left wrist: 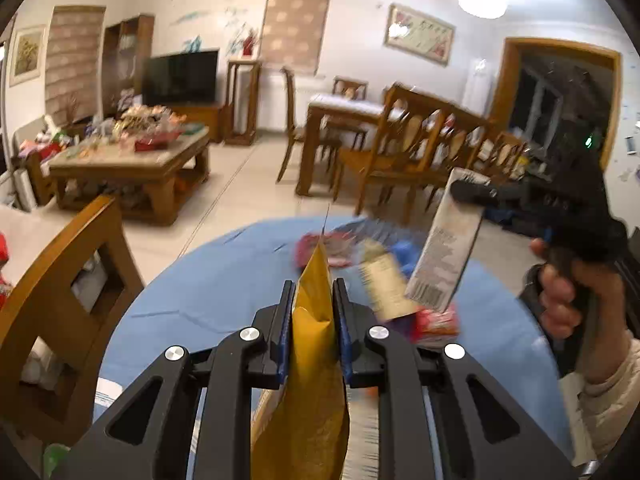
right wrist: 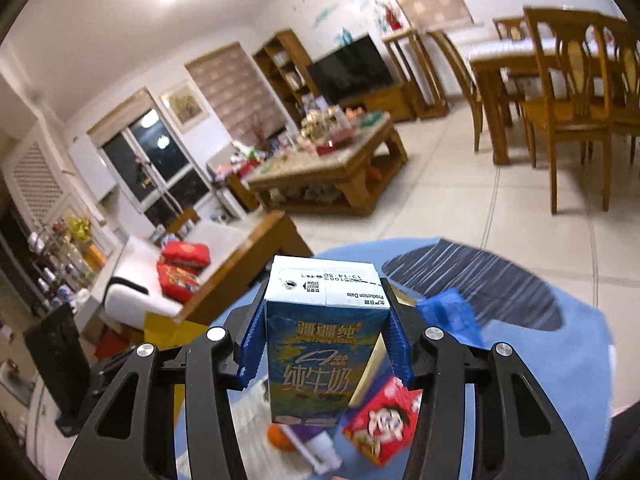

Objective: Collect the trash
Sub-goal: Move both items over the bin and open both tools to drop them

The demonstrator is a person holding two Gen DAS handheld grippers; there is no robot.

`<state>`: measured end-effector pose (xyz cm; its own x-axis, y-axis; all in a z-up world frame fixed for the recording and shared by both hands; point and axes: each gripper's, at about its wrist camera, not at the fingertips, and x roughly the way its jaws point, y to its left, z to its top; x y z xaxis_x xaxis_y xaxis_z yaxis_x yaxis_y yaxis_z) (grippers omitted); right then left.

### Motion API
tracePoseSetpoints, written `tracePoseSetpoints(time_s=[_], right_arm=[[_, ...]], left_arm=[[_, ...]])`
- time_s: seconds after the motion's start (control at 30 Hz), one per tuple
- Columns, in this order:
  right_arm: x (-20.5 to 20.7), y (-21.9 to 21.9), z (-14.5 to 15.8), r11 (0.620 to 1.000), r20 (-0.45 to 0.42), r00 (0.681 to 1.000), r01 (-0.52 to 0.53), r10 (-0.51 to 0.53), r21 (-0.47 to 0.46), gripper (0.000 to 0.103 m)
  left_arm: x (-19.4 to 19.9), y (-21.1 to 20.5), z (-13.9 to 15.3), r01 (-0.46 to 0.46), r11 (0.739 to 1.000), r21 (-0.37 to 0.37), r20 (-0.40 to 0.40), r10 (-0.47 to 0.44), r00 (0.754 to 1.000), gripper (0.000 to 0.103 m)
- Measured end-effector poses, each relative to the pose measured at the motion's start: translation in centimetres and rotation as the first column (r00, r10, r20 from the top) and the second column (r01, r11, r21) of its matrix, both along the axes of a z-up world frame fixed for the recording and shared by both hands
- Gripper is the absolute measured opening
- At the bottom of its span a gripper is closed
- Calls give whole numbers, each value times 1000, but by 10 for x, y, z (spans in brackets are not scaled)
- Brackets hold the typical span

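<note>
Two hand-held tools are hovering over a round desk (left wrist: 192, 292) covered in a light blue cloth, in a living room with wooden chairs and a low coffee table beyond.

The left tool (left wrist: 313, 284) is clamping a flat mustard-yellow foil packet (left wrist: 316, 360) between its blue pads. The packet is standing on edge, its long axis running forward along the fingers and its pointed tip reaching past them.

The right tool (right wrist: 326, 316) is gripping a tall blue-and-white milk carton (right wrist: 320, 356) by its two narrow sides. The carton is upright, its top facing the camera. In the left wrist view the same carton is hanging tilted in the air above the right side of the desk, with a person's hand (left wrist: 568, 292) squeezing the tool's handle.

Both pieces of trash appear lifted clear of the cloth. More litter is lying below them near the desk's middle: a red snack wrapper with a cartoon face (right wrist: 384, 420), a crumpled blue wrapper (right wrist: 448, 316) and a dark striped bag (right wrist: 480, 276) toward the far edge.

No bin is showing in either view, so which way the held items need to travel cannot be told.
</note>
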<state>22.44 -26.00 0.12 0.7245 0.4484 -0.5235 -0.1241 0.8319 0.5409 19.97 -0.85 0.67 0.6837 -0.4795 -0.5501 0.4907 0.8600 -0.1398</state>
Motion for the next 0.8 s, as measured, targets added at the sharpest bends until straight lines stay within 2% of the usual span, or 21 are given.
tracePoseSetpoints(time_s=[0.2,0.3,0.4,0.5,0.63,0.8], right_arm=[[-82,-44,34,999,77,996,41,-39,-14,51],[-128,-80,42,995,92,992,88,-84,-41,51],[-173,-127,39,984,94,984,160,-152,-77,51],[-214,-179,26,959,71,966,255,-247,-126,51],[-262,-257,-6,915,-5,926,371,-377,-155,51],[-301,-316,-54,870,-92,877,444,-471,-215,51]], left_arm=[[-50,-55,29,157,985,-75,20,-156,988,20],[-66,-98,30,246,962,-116,3,-247,969,20],[-80,-153,23,337,930,-148,-24,-344,939,20],[-94,-212,12,414,895,-166,-46,-426,904,20],[-108,-302,-15,505,843,-187,-105,-528,843,20],[-126,-390,-56,575,800,-167,-190,-599,778,20]])
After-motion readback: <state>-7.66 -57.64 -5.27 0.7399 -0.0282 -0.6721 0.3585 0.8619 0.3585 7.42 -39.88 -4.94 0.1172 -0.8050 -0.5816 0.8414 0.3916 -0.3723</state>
